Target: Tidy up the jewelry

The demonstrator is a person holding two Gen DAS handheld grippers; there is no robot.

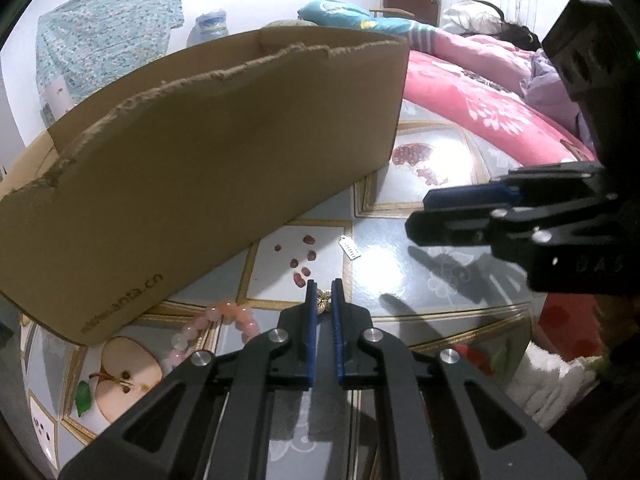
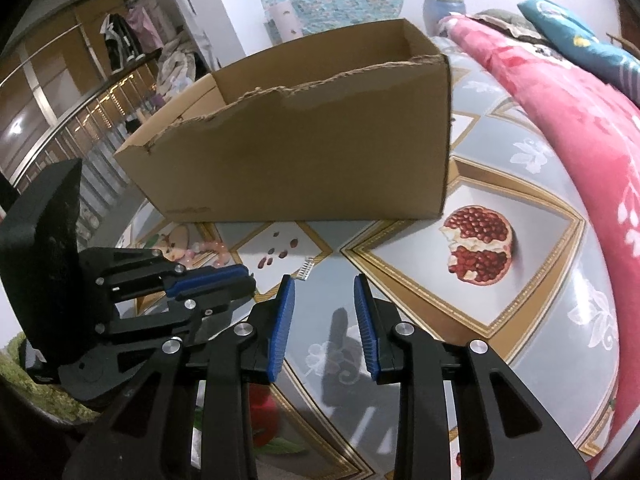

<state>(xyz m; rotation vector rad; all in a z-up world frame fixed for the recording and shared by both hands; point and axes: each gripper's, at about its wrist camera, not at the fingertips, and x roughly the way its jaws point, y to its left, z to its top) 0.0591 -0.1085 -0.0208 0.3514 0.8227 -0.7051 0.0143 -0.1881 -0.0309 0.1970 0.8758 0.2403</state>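
Note:
My left gripper (image 1: 324, 300) is shut on a small gold flower-shaped ornament (image 1: 324, 301), pinched between its blue pads just above the table. A pink bead bracelet (image 1: 216, 330) lies on the table to its left, beside the open cardboard box (image 1: 224, 152). A small silver tag (image 1: 350, 247) lies on the table ahead. My right gripper (image 2: 324, 292) is open and empty, low over the table, with the silver tag (image 2: 305, 270) just ahead of its left finger. The box (image 2: 304, 152) stands beyond it. The left gripper (image 2: 224, 280) shows at the left of the right wrist view.
The table has a glossy cloth with fruit pictures (image 2: 478, 244). A pink floral blanket (image 2: 580, 128) lies on a bed at the right. The right gripper (image 1: 472, 216) shows at the right of the left wrist view. A wardrobe (image 2: 60, 80) stands at the far left.

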